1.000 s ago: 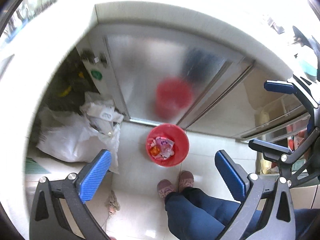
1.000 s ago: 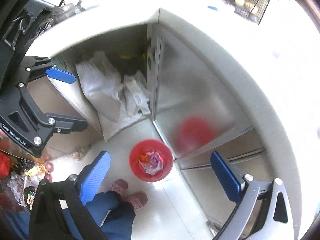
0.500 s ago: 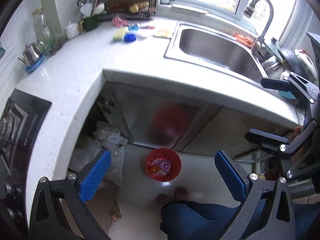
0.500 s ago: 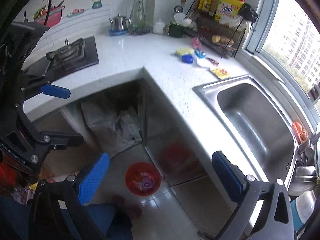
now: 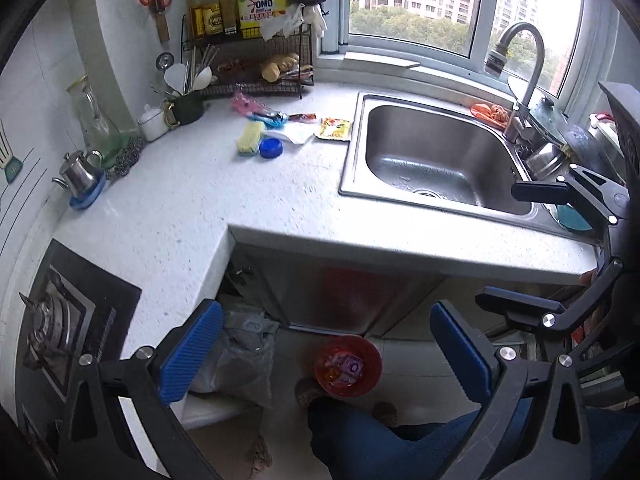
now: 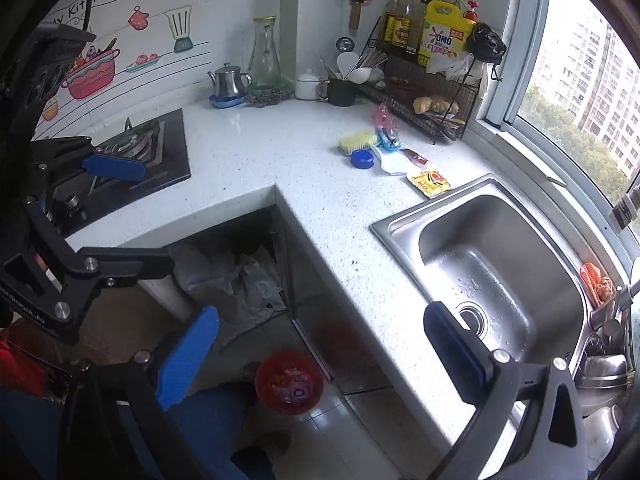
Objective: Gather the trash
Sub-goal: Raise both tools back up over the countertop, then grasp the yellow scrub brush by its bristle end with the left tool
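A red bin [image 5: 347, 365] with wrappers in it stands on the floor by my feet; it also shows in the right wrist view [image 6: 289, 386]. On the white counter lie a yellow packet [image 5: 333, 129] [image 6: 429, 179], a red wrapper [image 5: 303, 117] [image 6: 416, 157], a white tissue [image 5: 294, 133], a pink bag [image 5: 245, 103] [image 6: 382, 118], a blue lid [image 5: 270, 148] [image 6: 362, 158] and a yellow brush [image 5: 249, 139] [image 6: 357, 141]. My left gripper [image 5: 324, 354] and right gripper [image 6: 320, 356] are both open and empty, held above the counter's front edge.
A steel sink [image 5: 436, 160] with a tap [image 5: 520, 64] is on the right. A gas hob [image 6: 136, 152] is on the left. A wire rack [image 5: 248, 64] with bottles, a kettle [image 5: 78, 174] and a glass jug [image 6: 264, 54] stand at the back. Bags [image 5: 240, 356] lie under the counter.
Both grippers have risen and tilted up from looking down at the red bin on the floor. The counter, sink and window have come into view. Both stay open.
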Demonstrator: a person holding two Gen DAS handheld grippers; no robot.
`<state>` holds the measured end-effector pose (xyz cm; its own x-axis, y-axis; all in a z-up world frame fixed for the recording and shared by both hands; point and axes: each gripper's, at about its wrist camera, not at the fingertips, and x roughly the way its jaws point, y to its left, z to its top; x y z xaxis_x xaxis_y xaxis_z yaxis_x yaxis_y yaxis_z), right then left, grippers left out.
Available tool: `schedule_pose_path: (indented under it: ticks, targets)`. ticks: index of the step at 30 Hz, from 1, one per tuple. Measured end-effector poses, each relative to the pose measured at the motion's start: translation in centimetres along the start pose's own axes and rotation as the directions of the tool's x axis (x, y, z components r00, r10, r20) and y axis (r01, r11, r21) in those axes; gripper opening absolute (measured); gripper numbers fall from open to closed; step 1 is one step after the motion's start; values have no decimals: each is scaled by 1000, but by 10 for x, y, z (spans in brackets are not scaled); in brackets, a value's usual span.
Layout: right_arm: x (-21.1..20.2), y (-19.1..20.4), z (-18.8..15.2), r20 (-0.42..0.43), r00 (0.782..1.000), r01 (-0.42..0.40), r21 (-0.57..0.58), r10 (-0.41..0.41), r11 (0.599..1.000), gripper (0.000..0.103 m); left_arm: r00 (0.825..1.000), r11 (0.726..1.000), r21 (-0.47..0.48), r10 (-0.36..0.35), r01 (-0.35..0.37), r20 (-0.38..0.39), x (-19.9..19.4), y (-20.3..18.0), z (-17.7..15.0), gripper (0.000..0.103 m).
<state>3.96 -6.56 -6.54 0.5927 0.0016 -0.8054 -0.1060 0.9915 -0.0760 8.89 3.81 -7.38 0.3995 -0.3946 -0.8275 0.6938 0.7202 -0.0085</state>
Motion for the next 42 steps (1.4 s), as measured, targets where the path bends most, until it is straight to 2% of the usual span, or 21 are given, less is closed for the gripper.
schedule_pose_path:
  ticks: [10, 18, 24, 30, 36, 42]
  targets:
    - [42, -25, 54, -1, 1000, 29, 79, -29, 996, 102, 1000, 1000, 10, -3, 3, 5, 46, 54, 66, 103]
    - [95, -51, 121, -57, 996, 80, 207, -69, 975, 102, 996, 995, 40, -85, 86, -37, 108, 116, 144, 103]
    - [132, -66, 152, -111, 988, 132, 283, -104, 950, 103, 989, 986, 100, -124, 131, -78, 158, 155, 194, 103]
    - [168, -80, 168, -198, 971, 196, 344, -133, 918, 103, 977, 975, 140, -151, 172, -150, 212, 176, 221, 103]
    - [201, -94, 186, -257, 958, 222, 371, -130, 902, 103, 959, 959, 154, -205, 237, -196, 252, 184, 243, 103]
    - [229, -110, 194, -315, 940, 253, 393, -128, 884, 103, 944, 946, 190, -213, 264, -250, 295, 186, 255, 103]
